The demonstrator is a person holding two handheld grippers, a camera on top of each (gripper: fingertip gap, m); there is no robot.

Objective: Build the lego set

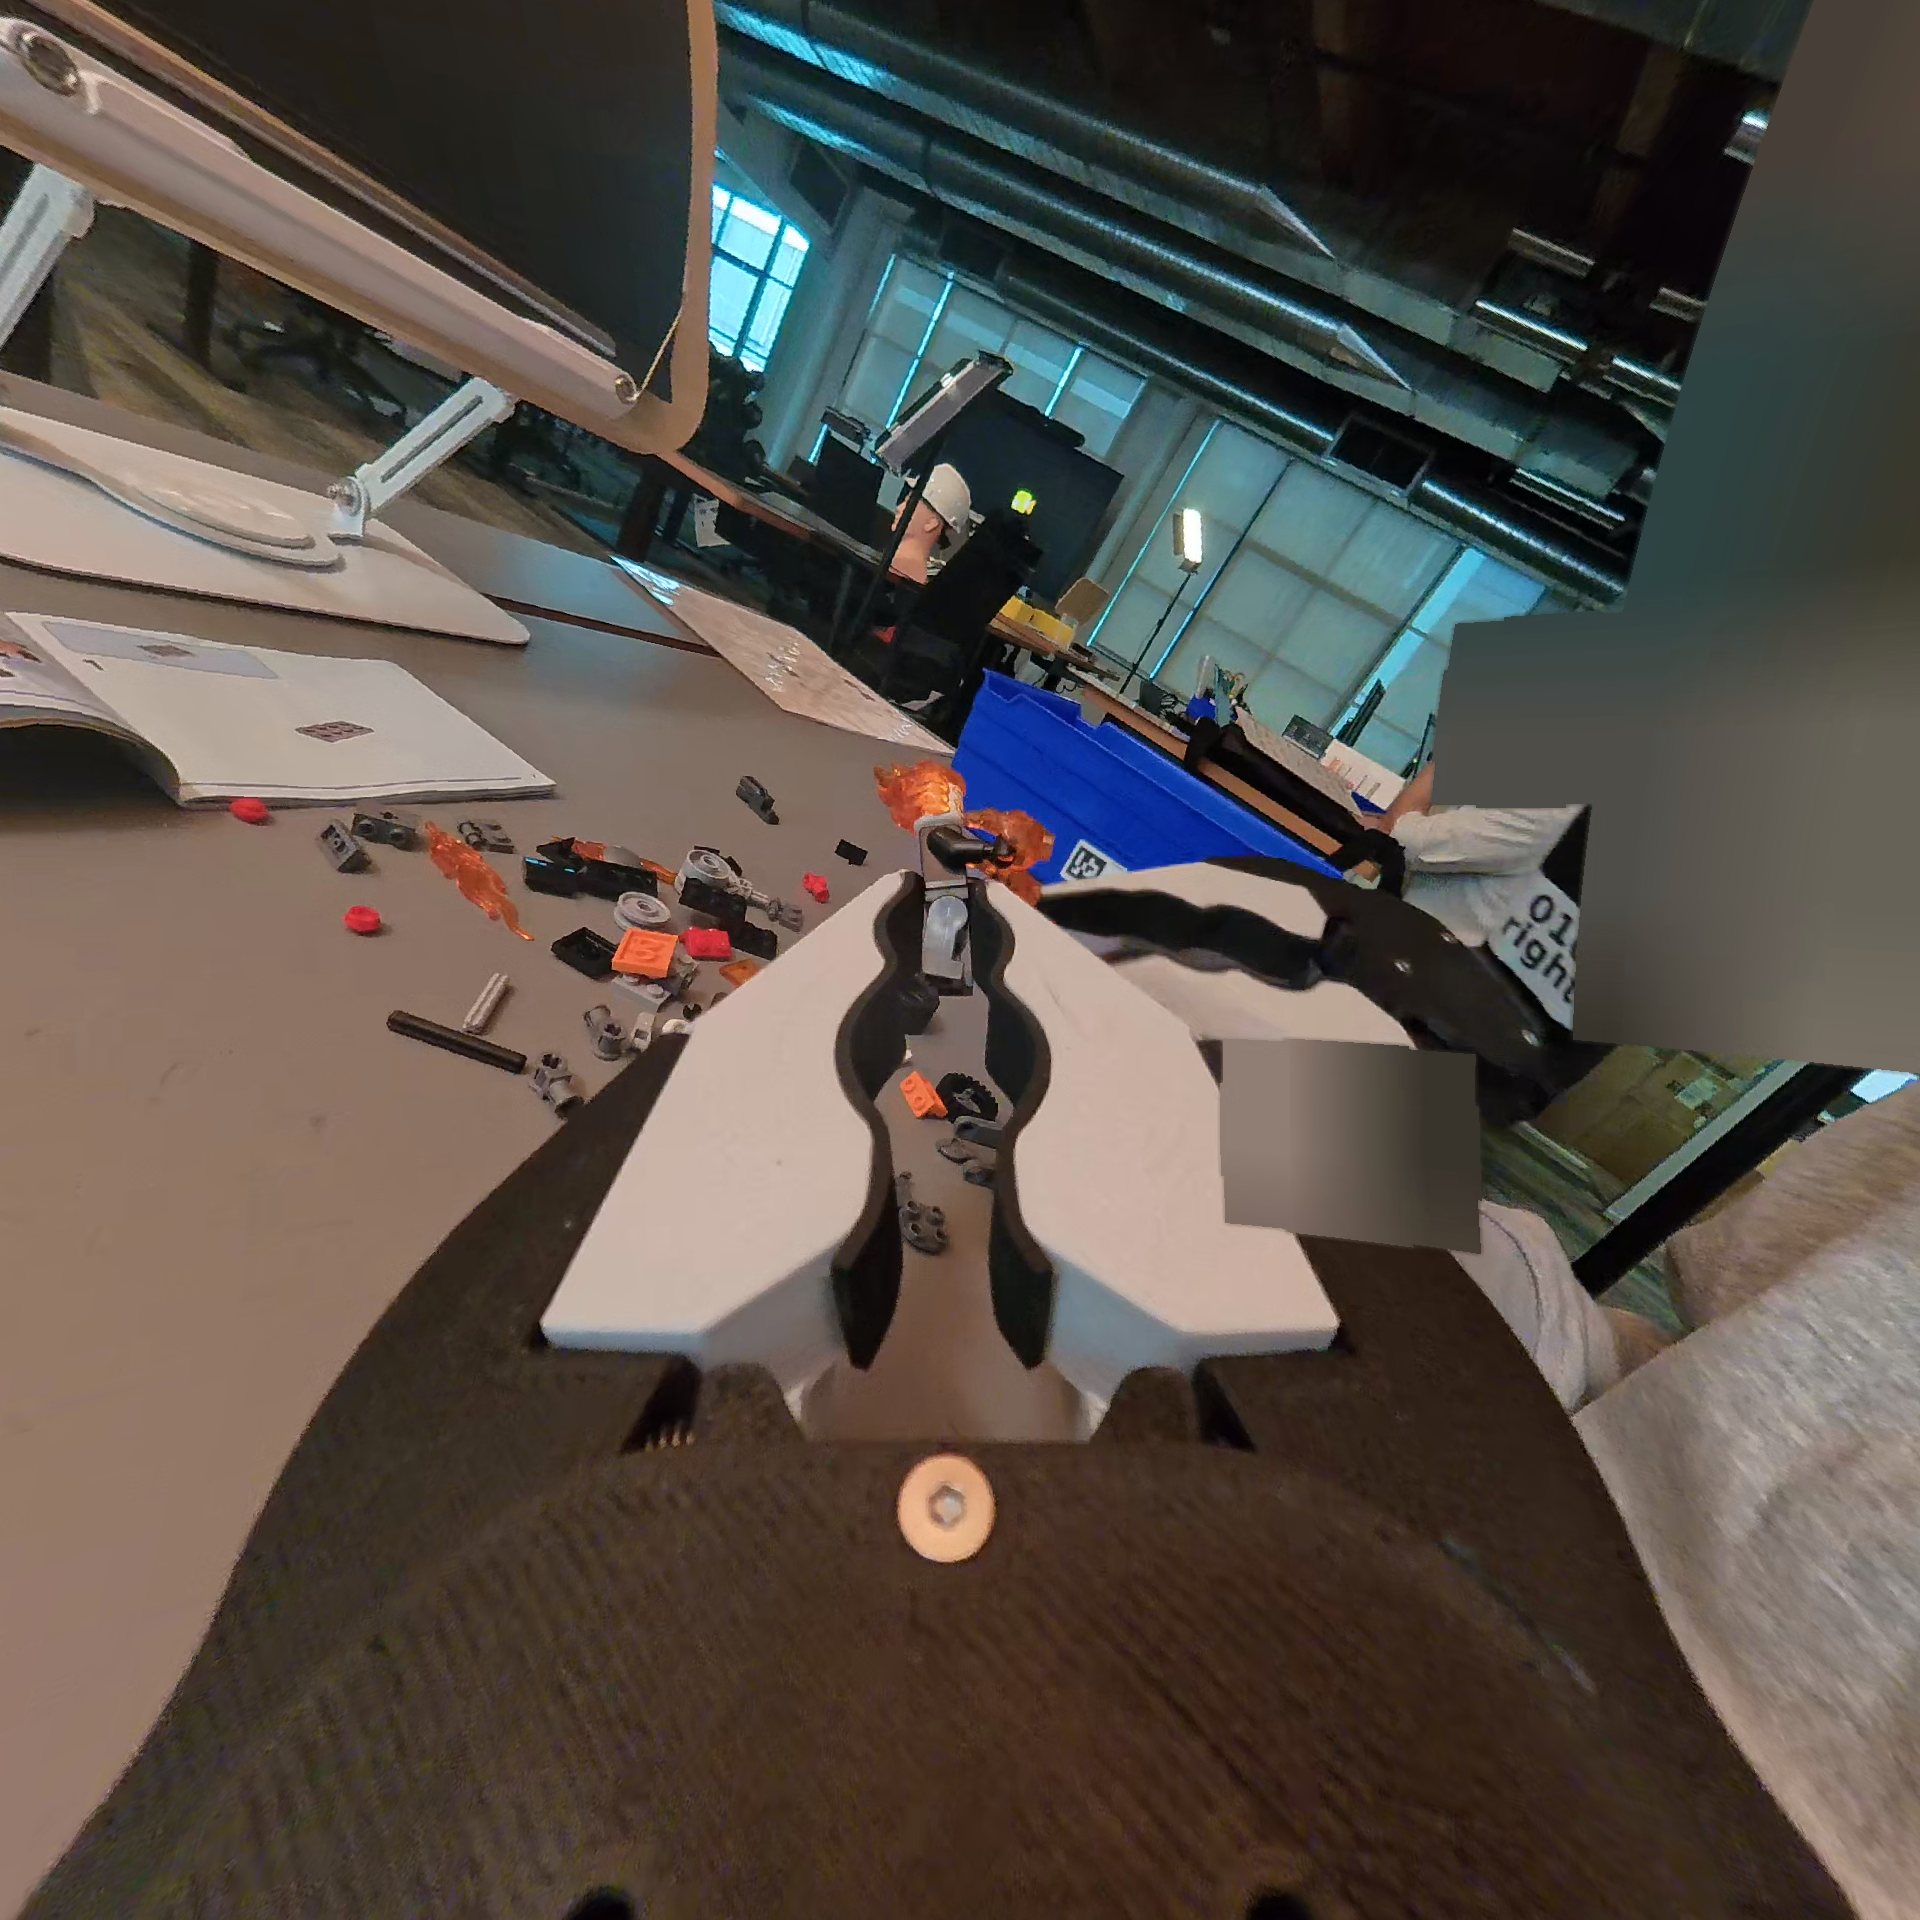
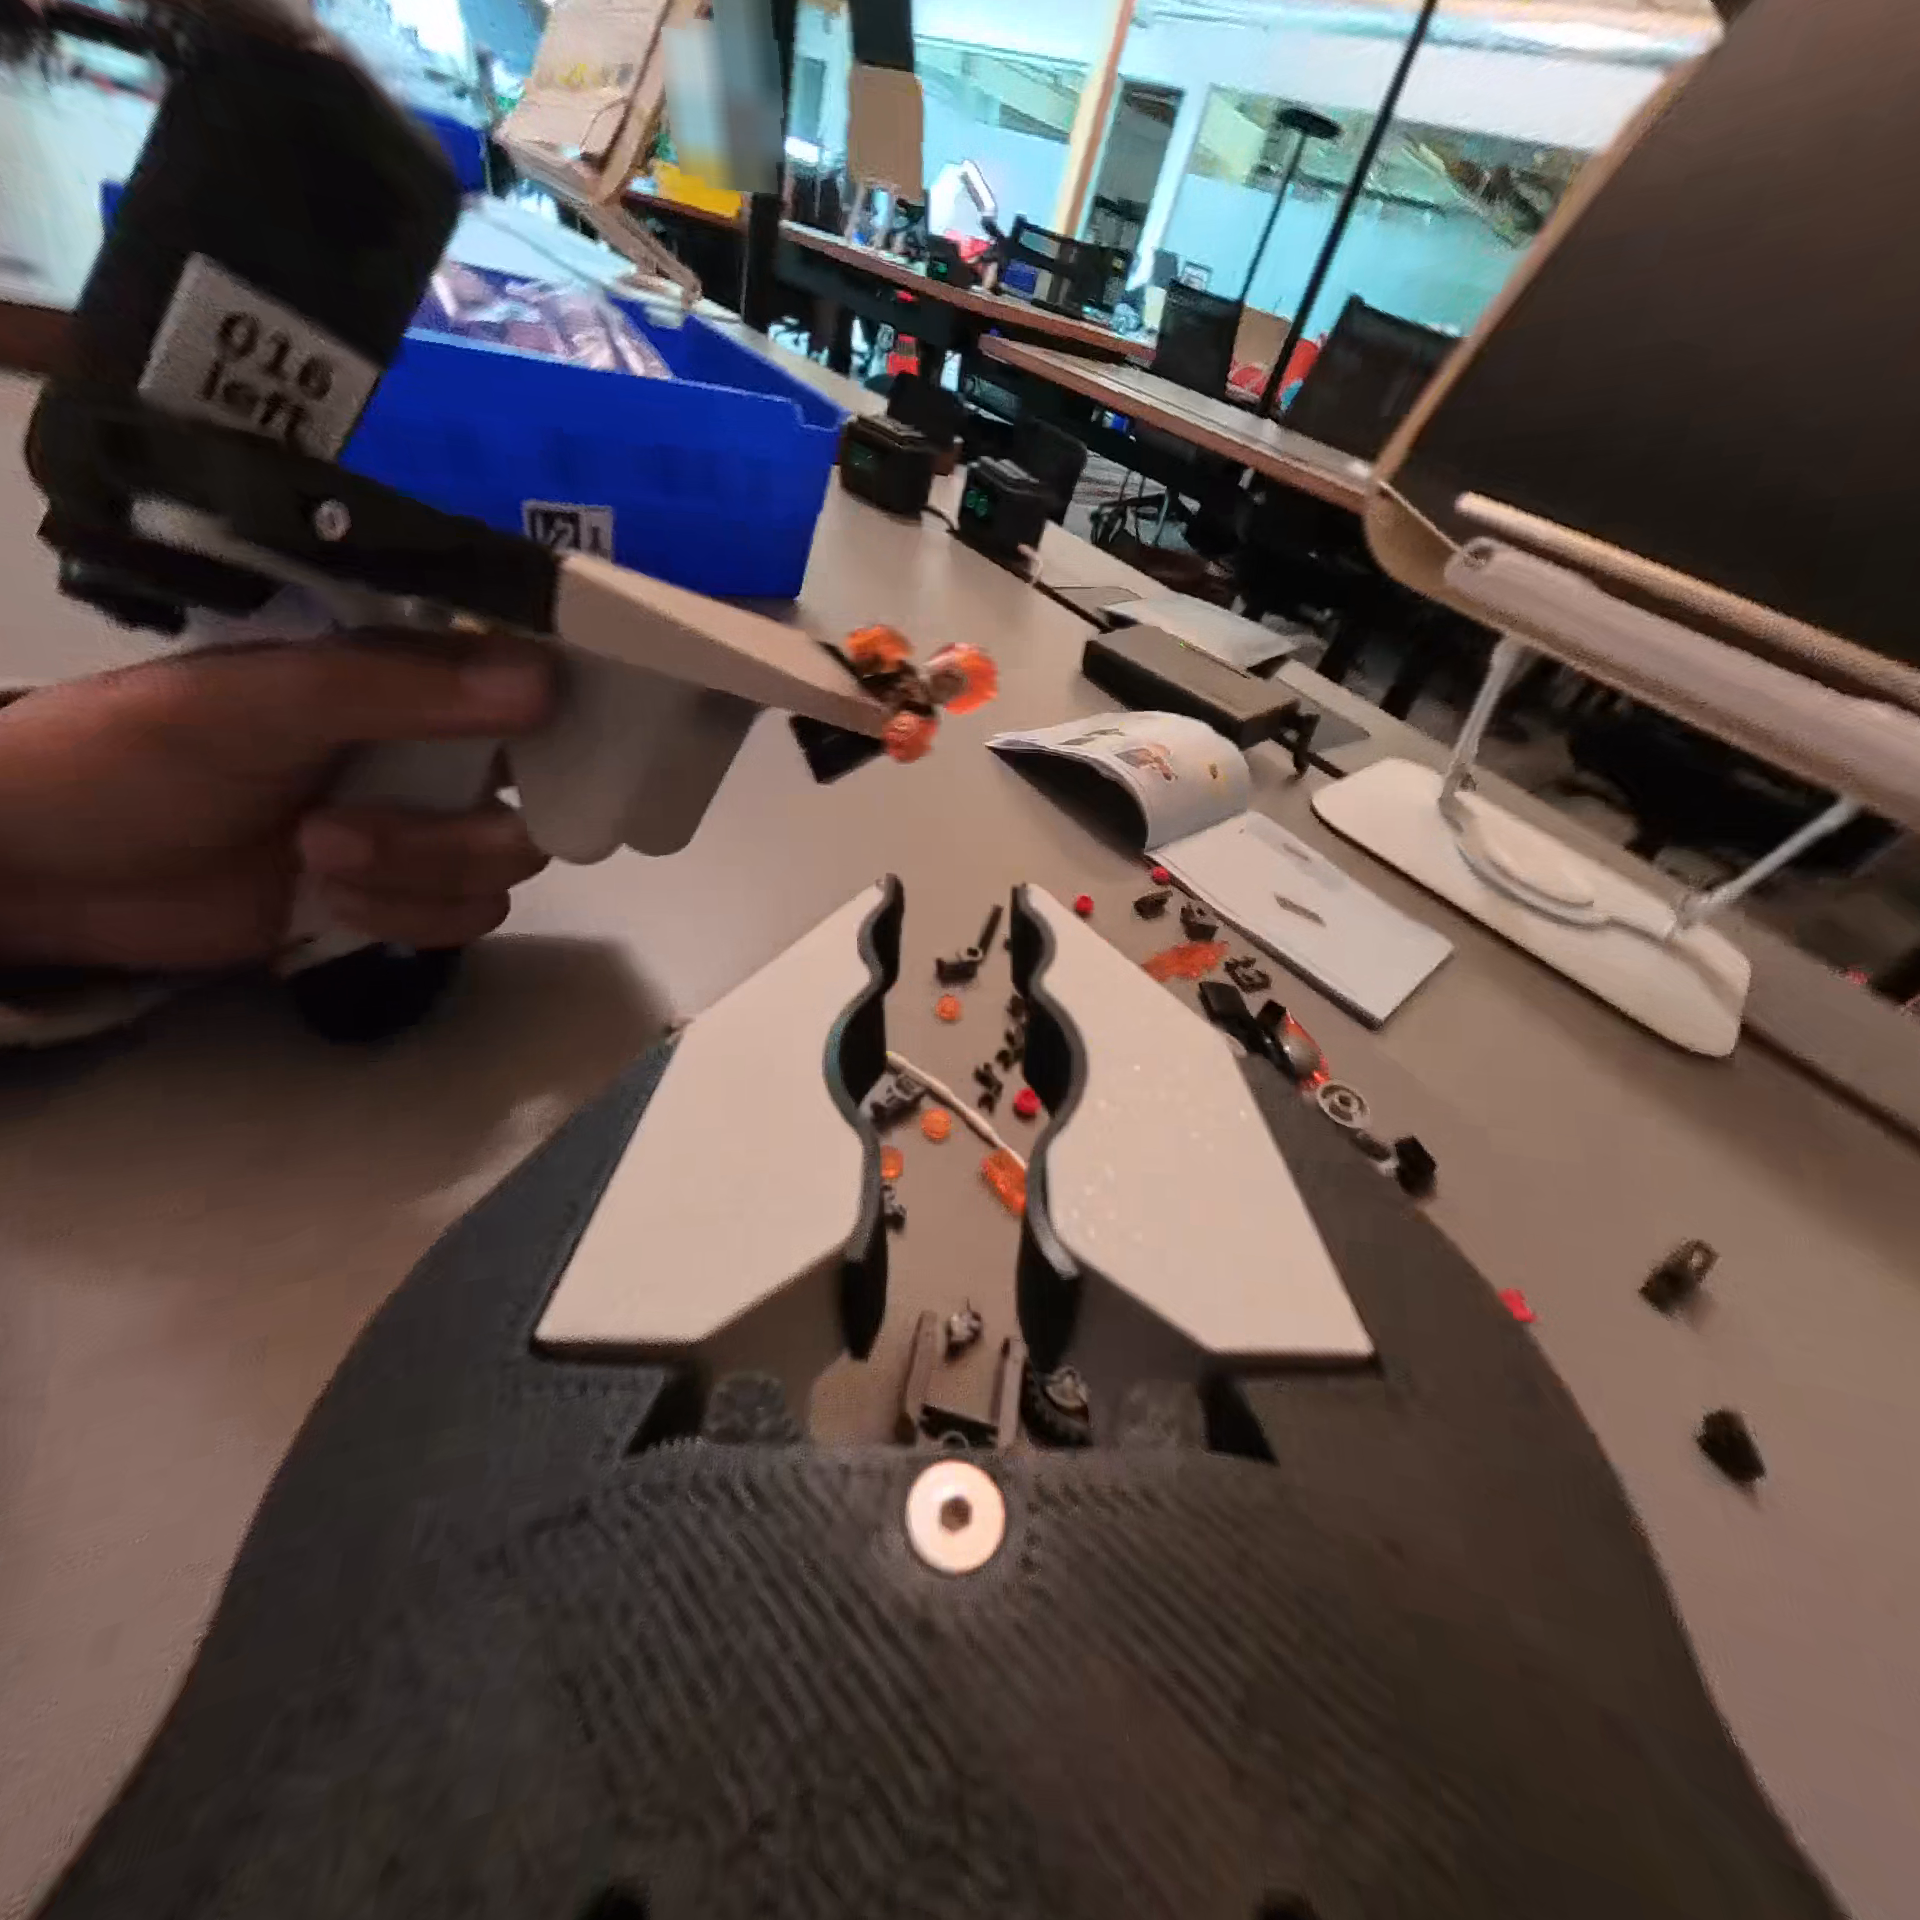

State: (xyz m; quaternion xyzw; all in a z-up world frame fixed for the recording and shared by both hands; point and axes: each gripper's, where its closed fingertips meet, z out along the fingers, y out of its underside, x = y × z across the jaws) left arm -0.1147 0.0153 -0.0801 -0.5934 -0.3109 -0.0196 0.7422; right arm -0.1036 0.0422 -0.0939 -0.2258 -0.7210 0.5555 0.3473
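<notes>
While the left gripper (image 1: 943,914) pinched the flame-haired minifigure (image 1: 940,831) aloft, the right gripper (image 2: 956,914) hovered spread, empty, likely needing another loose piece (image 2: 961,951)

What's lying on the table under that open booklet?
A red round stud pokes out at the front edge of the booklet. Its raised left pages arch over a dark gap; anything deeper under there is covered.

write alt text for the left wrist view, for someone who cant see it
The left gripper is shut on a lego minifigure with orange flame pieces, held above a grey table. Loose lego pieces and an open instruction booklet lie to the left.
</notes>
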